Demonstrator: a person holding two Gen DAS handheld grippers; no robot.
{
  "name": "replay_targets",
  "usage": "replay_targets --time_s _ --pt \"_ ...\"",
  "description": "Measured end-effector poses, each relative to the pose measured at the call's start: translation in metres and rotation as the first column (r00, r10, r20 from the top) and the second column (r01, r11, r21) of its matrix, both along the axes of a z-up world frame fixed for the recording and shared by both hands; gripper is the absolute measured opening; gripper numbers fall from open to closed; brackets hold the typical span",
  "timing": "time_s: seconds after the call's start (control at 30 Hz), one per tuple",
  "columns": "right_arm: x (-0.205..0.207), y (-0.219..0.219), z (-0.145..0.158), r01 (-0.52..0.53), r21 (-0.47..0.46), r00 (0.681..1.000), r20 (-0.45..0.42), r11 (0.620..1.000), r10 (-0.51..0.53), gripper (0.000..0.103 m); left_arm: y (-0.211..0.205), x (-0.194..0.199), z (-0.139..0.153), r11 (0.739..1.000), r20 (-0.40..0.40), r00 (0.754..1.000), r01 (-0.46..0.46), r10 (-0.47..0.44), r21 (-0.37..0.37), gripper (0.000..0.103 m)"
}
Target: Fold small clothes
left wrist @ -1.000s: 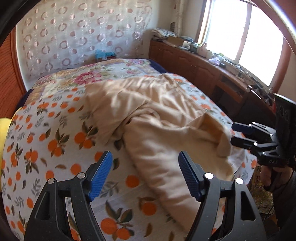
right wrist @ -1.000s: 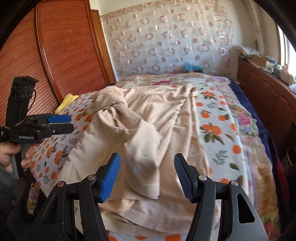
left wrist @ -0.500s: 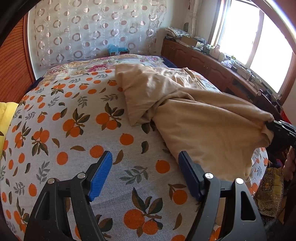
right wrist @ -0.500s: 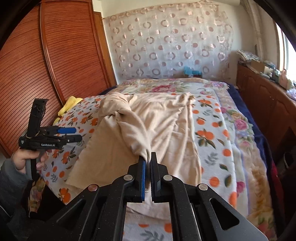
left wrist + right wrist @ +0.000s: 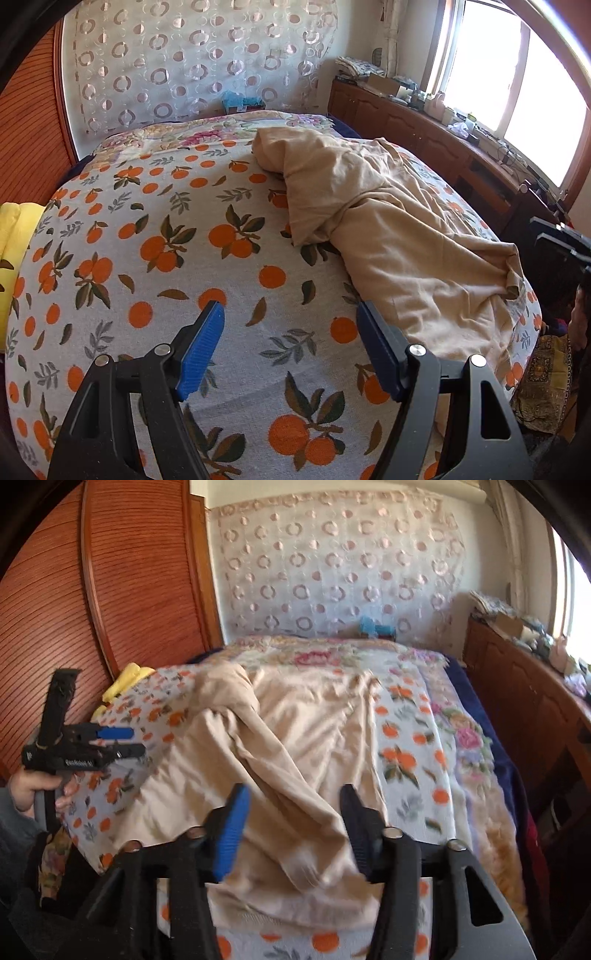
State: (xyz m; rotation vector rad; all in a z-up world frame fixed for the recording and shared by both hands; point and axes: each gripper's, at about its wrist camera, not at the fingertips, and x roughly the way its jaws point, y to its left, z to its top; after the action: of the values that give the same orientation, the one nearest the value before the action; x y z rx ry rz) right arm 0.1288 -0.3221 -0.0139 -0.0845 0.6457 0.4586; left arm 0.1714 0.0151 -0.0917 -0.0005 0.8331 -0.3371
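Note:
A crumpled beige garment lies on the orange-print bedspread, stretched from the bed's middle to its right edge. It also shows in the right wrist view, with a fold lying between my right fingers. My left gripper is open and empty above bare bedspread, left of the garment. My right gripper is open over the garment's near edge, holding nothing. The left gripper shows at the left of the right wrist view, the right gripper at the right edge of the left wrist view.
A yellow cloth lies at the bed's left edge by a wooden wardrobe. A wooden cabinet with clutter runs under the window on the right. A curtain hangs behind the bed.
My right gripper, shut on the garment's edge half a second ago, has opened and dropped it. The garment has been drawn toward the bed's right edge. My left gripper stayed open and moved left.

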Motion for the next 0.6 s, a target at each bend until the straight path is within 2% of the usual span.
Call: replay_targets --time_s 0.23,0.37,0.6 --pt "0.048 0.085 0.009 -0.184 -0.040 0.983 0.017 0.982 0.185 0.055 0.024 0.004 0.013 0.999 0.038 0.999 -0.032 0.032 -0.003 0.075" --pt "0.087 0.136 0.002 -0.276 -0.057 0.961 -0.025 0.959 0.275 0.055 0.042 0.007 0.021 0.999 0.054 0.997 -0.050 0.051 -0.011 0.075" --pt "0.150 0.192 -0.023 -0.343 -0.113 0.936 -0.119 0.932 0.330 0.052 0.060 0.017 0.024 0.997 0.048 0.996 -0.073 0.074 -0.024 0.075"
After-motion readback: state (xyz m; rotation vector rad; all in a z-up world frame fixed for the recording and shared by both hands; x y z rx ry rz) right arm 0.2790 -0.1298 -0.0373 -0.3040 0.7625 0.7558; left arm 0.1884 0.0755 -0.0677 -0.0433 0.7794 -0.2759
